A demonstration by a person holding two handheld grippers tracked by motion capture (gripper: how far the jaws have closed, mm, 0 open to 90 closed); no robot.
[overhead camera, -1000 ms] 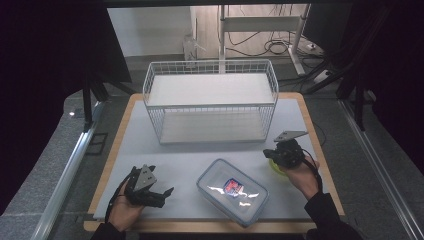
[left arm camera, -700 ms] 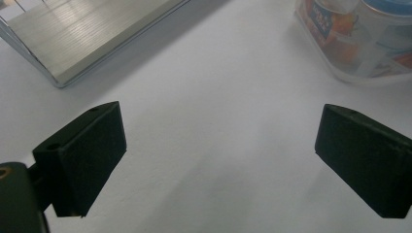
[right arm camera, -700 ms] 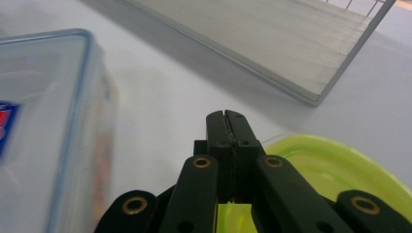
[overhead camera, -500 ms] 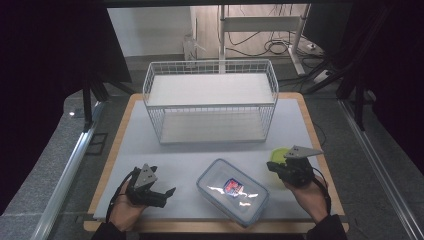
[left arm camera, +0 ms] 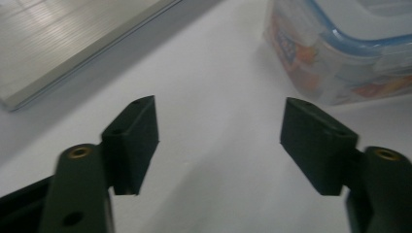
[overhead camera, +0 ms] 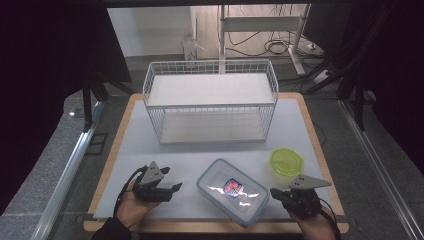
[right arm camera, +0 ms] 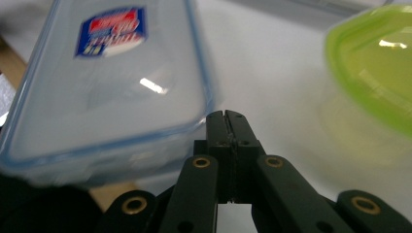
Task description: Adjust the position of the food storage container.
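On the white mat [overhead camera: 150, 150] near your edge of the table lies the clear container [overhead camera: 232, 190] with a blue-rimmed lid, closed, set at a slant between your two hands. Your left gripper [overhead camera: 170, 189] rests just beside its left end, apart from it — in the left gripper view its jaws stand wide spread with only the bare mat between them, and the container's corner [left arm camera: 340, 53] shows ahead of them to the right. Your right gripper [overhead camera: 276, 193] is at the container's right end, very near to its corner; whether it touches I cannot tell. In the right gripper view [right arm camera: 227, 116] its jaws are pressed together with nothing between them, and the tips point at the edge of the lid [right arm camera: 111, 77]. The green bowl [overhead camera: 286, 161] stands on the mat just behind your right gripper, apart from the container. Farther back stands the white wire rack [overhead camera: 210, 97] — two shelves, both bare.
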